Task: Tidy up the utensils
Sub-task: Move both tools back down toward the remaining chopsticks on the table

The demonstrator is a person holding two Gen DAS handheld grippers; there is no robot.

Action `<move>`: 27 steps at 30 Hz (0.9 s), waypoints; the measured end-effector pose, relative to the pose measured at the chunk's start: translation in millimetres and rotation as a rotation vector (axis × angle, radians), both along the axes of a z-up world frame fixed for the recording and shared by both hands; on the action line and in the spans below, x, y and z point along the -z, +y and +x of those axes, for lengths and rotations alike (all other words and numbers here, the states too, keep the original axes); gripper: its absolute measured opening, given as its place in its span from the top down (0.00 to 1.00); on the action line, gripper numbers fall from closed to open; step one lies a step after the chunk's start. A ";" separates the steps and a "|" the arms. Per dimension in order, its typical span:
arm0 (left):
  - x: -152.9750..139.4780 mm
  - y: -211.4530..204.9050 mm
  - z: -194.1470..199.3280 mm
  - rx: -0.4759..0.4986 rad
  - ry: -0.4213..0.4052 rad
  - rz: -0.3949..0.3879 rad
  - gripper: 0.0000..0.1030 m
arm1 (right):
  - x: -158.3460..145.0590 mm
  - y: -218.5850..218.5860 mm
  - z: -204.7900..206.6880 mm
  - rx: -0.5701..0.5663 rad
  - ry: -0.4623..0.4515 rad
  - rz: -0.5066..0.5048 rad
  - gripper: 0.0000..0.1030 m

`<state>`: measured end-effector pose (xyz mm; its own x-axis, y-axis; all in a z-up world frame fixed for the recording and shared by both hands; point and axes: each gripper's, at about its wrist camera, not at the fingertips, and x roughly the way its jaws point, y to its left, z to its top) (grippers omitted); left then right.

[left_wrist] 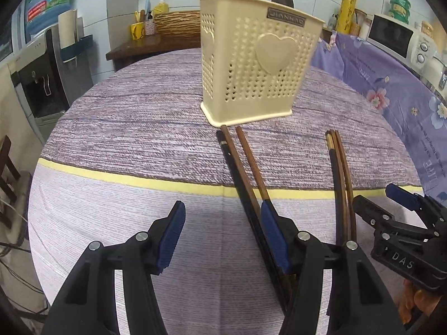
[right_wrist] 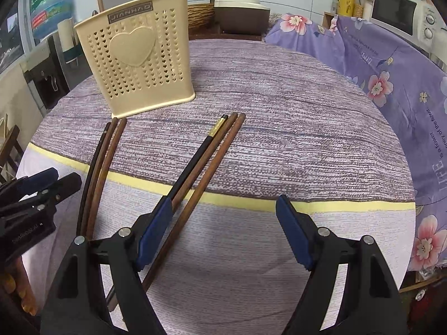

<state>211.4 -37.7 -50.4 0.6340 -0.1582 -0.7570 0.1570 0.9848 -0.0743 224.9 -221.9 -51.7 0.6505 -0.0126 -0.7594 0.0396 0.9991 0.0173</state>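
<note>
A cream perforated utensil holder (left_wrist: 251, 64) with a heart on its side stands on the round table; it also shows in the right wrist view (right_wrist: 137, 64), and a brown stick rises from it. Two bundles of chopsticks lie on the cloth in front of it: a left bundle (left_wrist: 240, 164) (right_wrist: 97, 167) and a right bundle (left_wrist: 339, 173) (right_wrist: 201, 159). My left gripper (left_wrist: 223, 223) is open and empty, its right finger beside the left bundle. My right gripper (right_wrist: 223, 217) is open and empty, its left finger beside the right bundle.
The table wears a purple striped cloth with a yellow band (left_wrist: 125, 178). A floral purple cover (right_wrist: 391, 83) drapes furniture at right, with a microwave (left_wrist: 396, 36) above. A water dispenser (left_wrist: 42, 78) stands left. A wicker basket (left_wrist: 176, 23) sits behind.
</note>
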 end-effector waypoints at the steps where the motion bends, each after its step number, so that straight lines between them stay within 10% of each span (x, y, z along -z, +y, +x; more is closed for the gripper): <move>1: 1.8 -1.6 -0.5 0.003 0.002 0.004 0.46 | 1.2 1.5 -0.4 0.000 0.003 -0.002 0.26; 14: 8.6 4.4 -1.7 0.005 0.026 0.023 0.44 | 6.0 -0.1 -4.7 0.004 0.041 -0.083 0.25; 27: -2.8 41.1 7.8 -0.112 0.035 -0.022 0.46 | -4.8 -56.0 1.3 0.119 0.034 0.131 0.26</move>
